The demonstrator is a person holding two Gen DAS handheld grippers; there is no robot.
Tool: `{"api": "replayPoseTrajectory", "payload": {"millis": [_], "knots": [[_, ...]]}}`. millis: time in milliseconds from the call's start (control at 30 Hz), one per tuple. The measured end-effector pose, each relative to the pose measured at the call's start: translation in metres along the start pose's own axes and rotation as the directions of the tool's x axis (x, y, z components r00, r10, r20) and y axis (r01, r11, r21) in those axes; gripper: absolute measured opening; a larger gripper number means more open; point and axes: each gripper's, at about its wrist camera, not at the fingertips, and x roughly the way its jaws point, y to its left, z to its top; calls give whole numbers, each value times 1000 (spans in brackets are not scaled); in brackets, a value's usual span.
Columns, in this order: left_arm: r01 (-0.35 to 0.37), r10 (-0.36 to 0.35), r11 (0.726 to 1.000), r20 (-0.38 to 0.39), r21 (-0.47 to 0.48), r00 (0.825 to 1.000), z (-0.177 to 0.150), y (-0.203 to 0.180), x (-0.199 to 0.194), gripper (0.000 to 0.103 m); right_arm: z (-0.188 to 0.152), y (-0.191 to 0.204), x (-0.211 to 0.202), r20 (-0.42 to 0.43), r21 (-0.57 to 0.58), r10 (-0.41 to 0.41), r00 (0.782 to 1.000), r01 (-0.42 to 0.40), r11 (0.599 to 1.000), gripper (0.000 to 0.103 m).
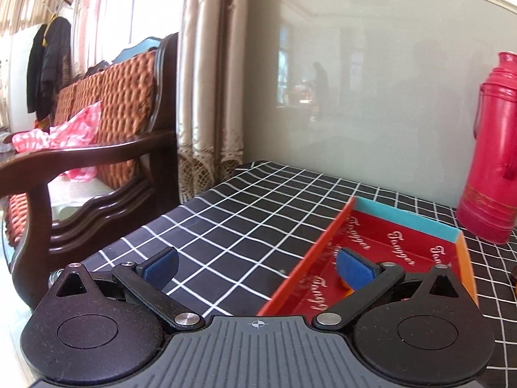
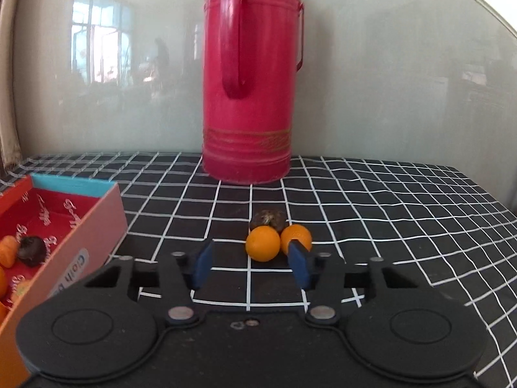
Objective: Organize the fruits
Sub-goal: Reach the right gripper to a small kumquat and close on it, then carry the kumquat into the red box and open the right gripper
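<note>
In the right wrist view two small oranges (image 2: 262, 243) (image 2: 297, 236) and a dark brown round fruit (image 2: 268, 219) lie together on the checked tablecloth. My right gripper (image 2: 252, 263) is open and empty just short of them; its right fingertip overlaps the right orange. A red-lined box (image 2: 97, 223) at the left holds orange fruits (image 2: 8, 250) and a dark fruit (image 2: 31, 250). In the left wrist view my left gripper (image 1: 257, 266) is open and empty, straddling the near left wall of the same box (image 1: 323, 245); an orange fruit peeks out behind its right finger.
A tall red thermos (image 2: 250, 77) stands behind the fruits, against a glossy wall panel; it also shows in the left wrist view (image 1: 491, 152). A wooden sofa (image 1: 97, 148) and curtains (image 1: 206, 74) stand beyond the table's left edge.
</note>
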Motion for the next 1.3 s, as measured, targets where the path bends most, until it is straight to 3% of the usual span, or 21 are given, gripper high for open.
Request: {"api": "replayPoseTrajectory", "payload": {"millis": [533, 667, 967, 1200, 1300], "knots": [[56, -57, 998, -44, -8, 997, -2, -11, 8, 103, 4, 3, 40, -35, -127, -18, 999, 13, 992, 39], [64, -65, 998, -53, -25, 996, -1, -10, 8, 103, 0, 4, 35, -33, -148, 2, 999, -7, 989, 25], [68, -71, 997, -76, -42, 995, -2, -9, 13, 103, 1, 10, 38, -21, -213, -26, 999, 21, 977, 22], [45, -50, 997, -80, -65, 996, -1, 0, 14, 103, 3, 6, 21, 12, -135, 48, 999, -46, 990, 21], [35, -41, 997, -80, -74, 996, 0, 3, 14, 103, 7, 4, 3, 45, -71, 150, 988, -147, 987, 21]]}}
